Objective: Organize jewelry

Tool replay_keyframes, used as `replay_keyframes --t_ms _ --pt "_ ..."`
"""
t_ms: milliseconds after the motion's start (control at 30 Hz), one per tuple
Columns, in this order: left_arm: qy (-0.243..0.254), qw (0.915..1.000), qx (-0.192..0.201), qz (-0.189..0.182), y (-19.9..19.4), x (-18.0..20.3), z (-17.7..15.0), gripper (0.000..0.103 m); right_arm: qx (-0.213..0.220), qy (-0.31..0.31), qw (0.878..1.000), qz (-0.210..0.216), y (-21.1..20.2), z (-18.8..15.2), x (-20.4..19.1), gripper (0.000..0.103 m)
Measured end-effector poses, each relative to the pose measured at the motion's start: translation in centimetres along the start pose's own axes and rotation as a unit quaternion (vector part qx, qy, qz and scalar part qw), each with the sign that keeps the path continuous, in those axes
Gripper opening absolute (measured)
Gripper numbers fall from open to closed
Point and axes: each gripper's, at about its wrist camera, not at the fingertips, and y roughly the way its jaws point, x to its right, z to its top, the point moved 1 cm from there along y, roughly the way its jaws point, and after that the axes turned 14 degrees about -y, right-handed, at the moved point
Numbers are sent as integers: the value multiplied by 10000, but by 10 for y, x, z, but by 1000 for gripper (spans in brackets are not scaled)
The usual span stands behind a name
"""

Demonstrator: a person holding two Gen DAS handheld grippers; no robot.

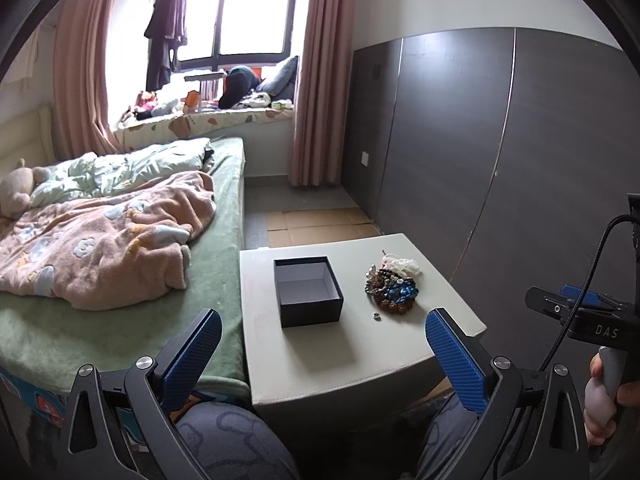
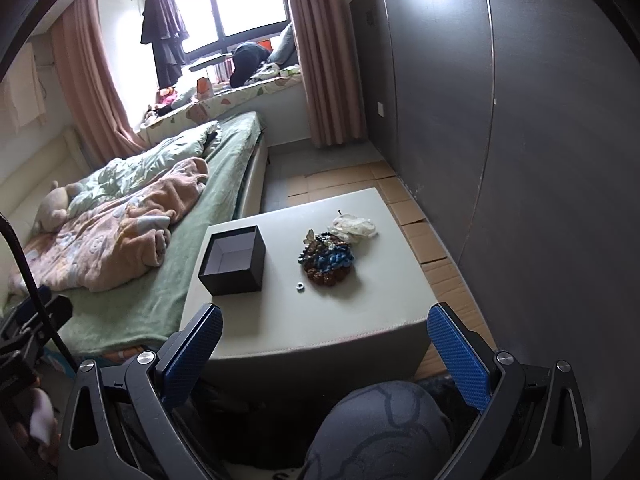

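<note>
Black box point(image 1: 308, 291) sits lid-off on surface point(image 1: 320, 356), ready to receive. Jewelry pile point(image 1: 391, 289) just right of box, small ring point(image 1: 376, 316) beside. Left hand-held gripper point(image 1: 324, 340) and right hand-held gripper point(image 2: 324, 336) both spread wide, empty, hanging back from box, likely lining up first pick.

1. Far ahead of me a wide window point(image 1: 236, 24) glows bright, with pink curtains point(image 1: 320, 72) hanging at both sides.
2. Dark clothes point(image 1: 166, 36) hang from a rail in front of the glass.
3. The window seat point(image 1: 208, 118) below is strewn with cushions and toys.
4. On my left lies a bed point(image 1: 120, 320) with a green sheet, a pink blanket point(image 1: 100, 240) and a pale quilt.
5. On my right stands a dark grey panelled wall point(image 1: 480, 152).
6. Flattened cardboard point(image 1: 320, 224) covers the floor beyond the white table point(image 1: 320, 360).
</note>
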Motion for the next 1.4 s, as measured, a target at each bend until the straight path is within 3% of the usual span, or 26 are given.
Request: replay_keyframes --t_ms 367,633,800,933,1167,1400 --pt "154 9990 -304 -276 51 21 19 99 -238 541 9979 249 45 6 31 101" --pt "201 9967 -695 -373 101 31 23 86 -626 1079 9902 629 98 0 60 78" --pt "152 9937 -1045 -382 137 34 21 74 -816 1335 9836 902 135 -7 69 72" --pt "283 9915 -1221 -339 161 39 16 72 -950 1522 9770 1151 166 -8 74 63" --pt "447 9852 -1594 -449 205 50 10 57 -1071 1734 9695 1361 214 -6 83 62" --pt "412 9804 -1858 -509 241 53 10 53 -1248 1841 9643 1436 263 -4 91 62"
